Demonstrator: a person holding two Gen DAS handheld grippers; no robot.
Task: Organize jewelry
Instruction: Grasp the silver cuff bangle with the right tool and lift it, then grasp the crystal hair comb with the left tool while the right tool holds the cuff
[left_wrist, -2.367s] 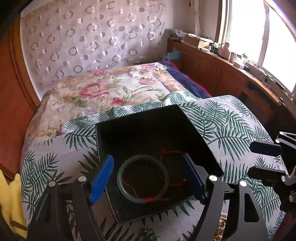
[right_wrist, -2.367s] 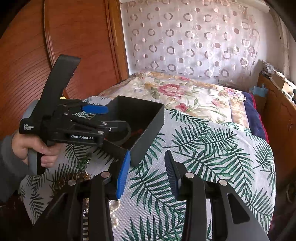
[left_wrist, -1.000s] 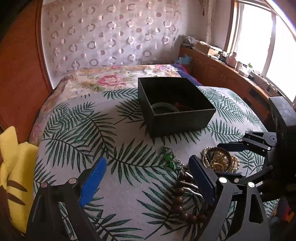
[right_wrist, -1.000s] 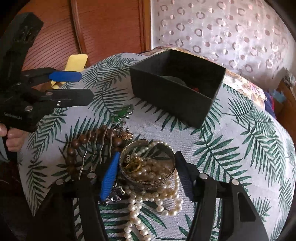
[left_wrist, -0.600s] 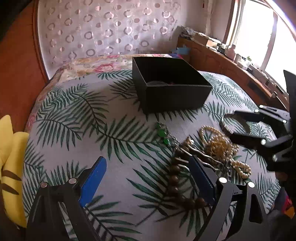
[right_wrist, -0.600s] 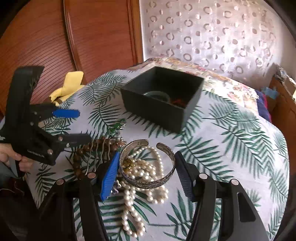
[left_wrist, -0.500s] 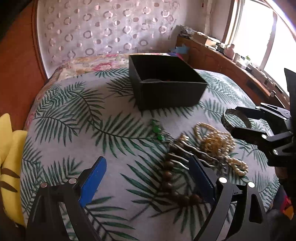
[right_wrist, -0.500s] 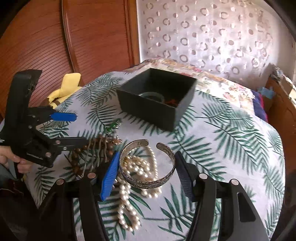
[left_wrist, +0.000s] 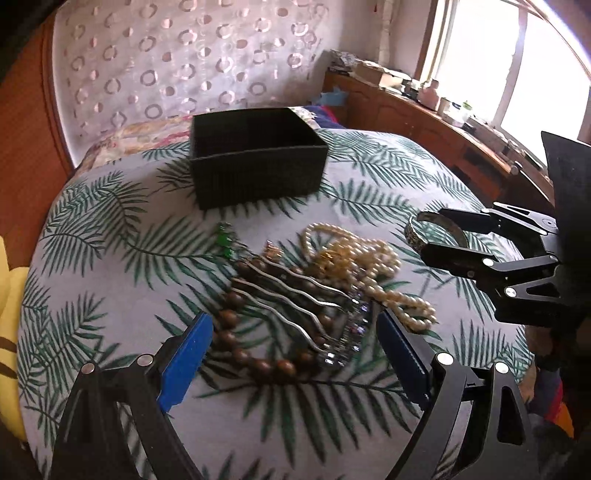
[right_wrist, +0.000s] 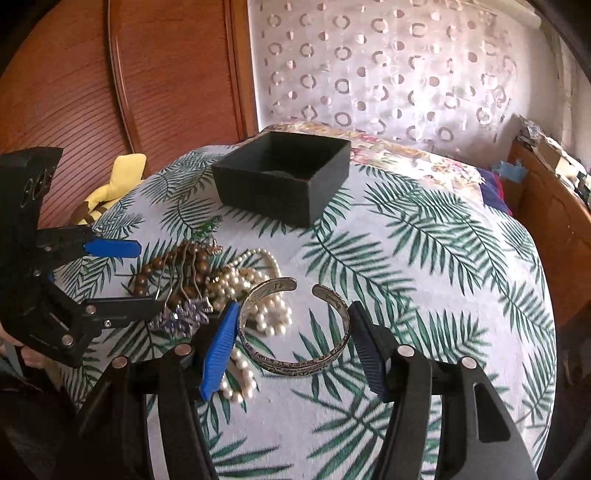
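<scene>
Gripping silver cuff bracelet (right_wrist: 295, 354) (right tool (right_wrist: 291, 343)), left tool (left_wrist: 295, 354) spread wide, empty.

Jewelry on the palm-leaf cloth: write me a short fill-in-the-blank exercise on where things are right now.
1. The right gripper is shut on the metal ____.
2. The black box stands on a cloth printed with green ____.
3. The left gripper is ____, with nothing pressed between its pads, above the hair comb.
4. The string of pearls lies ____ the box, on the cloth.

Missing words: cuff bracelet; palm leaves; open; outside
</scene>
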